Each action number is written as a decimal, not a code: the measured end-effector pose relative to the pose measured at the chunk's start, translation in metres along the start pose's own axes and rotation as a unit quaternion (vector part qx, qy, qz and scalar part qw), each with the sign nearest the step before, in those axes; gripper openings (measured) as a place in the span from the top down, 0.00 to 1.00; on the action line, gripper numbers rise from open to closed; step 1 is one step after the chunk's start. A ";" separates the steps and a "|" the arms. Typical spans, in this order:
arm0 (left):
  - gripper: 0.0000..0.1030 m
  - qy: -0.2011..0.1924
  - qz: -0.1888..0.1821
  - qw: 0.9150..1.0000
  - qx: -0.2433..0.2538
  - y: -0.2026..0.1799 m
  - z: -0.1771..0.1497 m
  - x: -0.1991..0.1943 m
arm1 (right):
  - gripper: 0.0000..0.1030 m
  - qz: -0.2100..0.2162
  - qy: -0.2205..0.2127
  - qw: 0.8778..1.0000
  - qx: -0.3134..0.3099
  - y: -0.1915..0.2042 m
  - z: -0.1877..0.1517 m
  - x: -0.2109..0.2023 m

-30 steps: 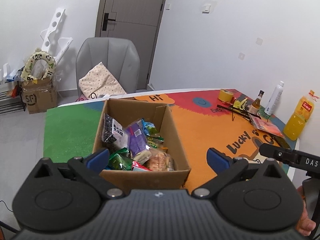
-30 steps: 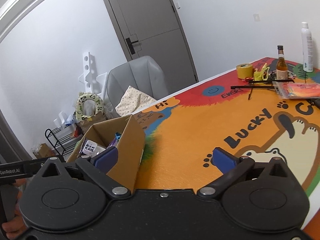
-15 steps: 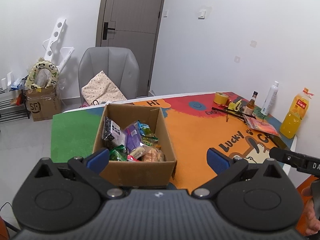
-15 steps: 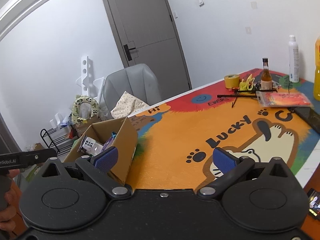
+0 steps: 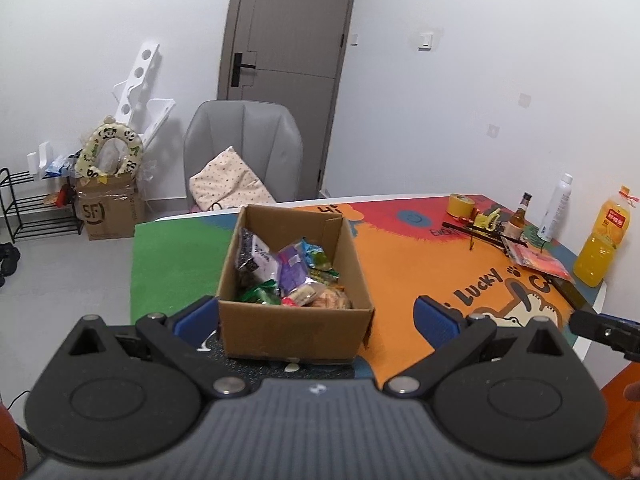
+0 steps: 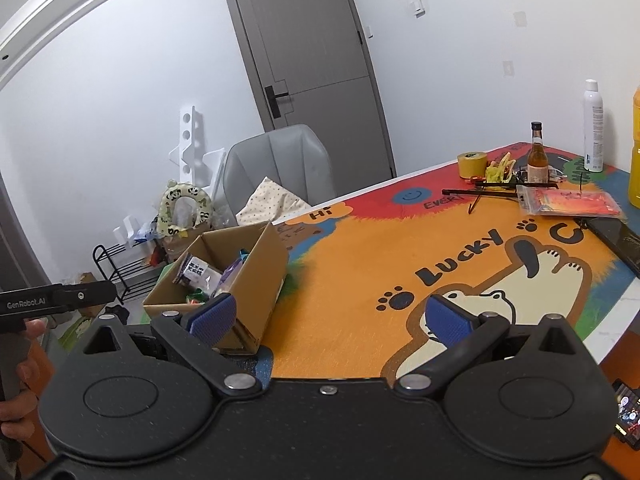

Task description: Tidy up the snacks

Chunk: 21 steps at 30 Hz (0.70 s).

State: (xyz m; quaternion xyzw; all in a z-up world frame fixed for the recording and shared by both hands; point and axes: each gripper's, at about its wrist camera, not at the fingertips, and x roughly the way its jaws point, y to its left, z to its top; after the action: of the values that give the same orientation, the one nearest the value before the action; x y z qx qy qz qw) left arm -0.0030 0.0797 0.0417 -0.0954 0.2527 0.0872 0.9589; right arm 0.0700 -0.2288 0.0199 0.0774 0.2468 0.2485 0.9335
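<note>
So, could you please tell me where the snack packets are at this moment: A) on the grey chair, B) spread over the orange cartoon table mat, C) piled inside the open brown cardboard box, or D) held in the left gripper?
C: the snack packets lie piled inside the open brown cardboard box, and the left gripper and right gripper are both open, holding nothing.

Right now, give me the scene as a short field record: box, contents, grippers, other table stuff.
box: cardboard box, open top, on the printed table mat
contents: mixed snack packets piled inside
left gripper: open, empty, back from the box
right gripper: open, empty
far side: tape roll, brown bottle, white spray bottle, orange juice bottle
</note>
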 end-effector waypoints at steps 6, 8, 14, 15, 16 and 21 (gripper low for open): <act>0.00 0.003 0.002 1.000 0.001 0.006 -0.003 -0.002 | 0.00 0.000 0.006 1.000 0.000 0.000 -0.002 0.000; 0.00 0.006 0.000 1.000 0.001 0.006 -0.005 -0.001 | 0.00 -0.001 0.008 1.000 -0.002 0.002 -0.003 0.002; 0.00 0.008 -0.001 1.000 0.002 0.006 -0.008 0.000 | 0.00 -0.002 0.013 1.000 -0.006 0.005 -0.005 0.003; 0.00 0.009 -0.001 1.000 0.002 0.006 -0.008 0.000 | 0.00 -0.002 0.013 1.000 -0.007 0.005 -0.005 0.003; 0.00 0.009 -0.001 1.000 0.002 0.006 -0.008 0.000 | 0.00 -0.003 0.014 1.000 -0.007 0.005 -0.005 0.003; 0.00 0.009 -0.003 1.000 0.004 0.005 -0.010 0.001 | 0.00 -0.004 0.013 1.000 -0.009 0.007 -0.005 0.002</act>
State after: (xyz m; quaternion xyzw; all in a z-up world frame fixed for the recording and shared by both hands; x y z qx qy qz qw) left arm -0.0082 0.0827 0.0325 -0.0931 0.2611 0.0828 0.9572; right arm 0.0667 -0.2218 0.0167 0.0647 0.2573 0.2475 0.9318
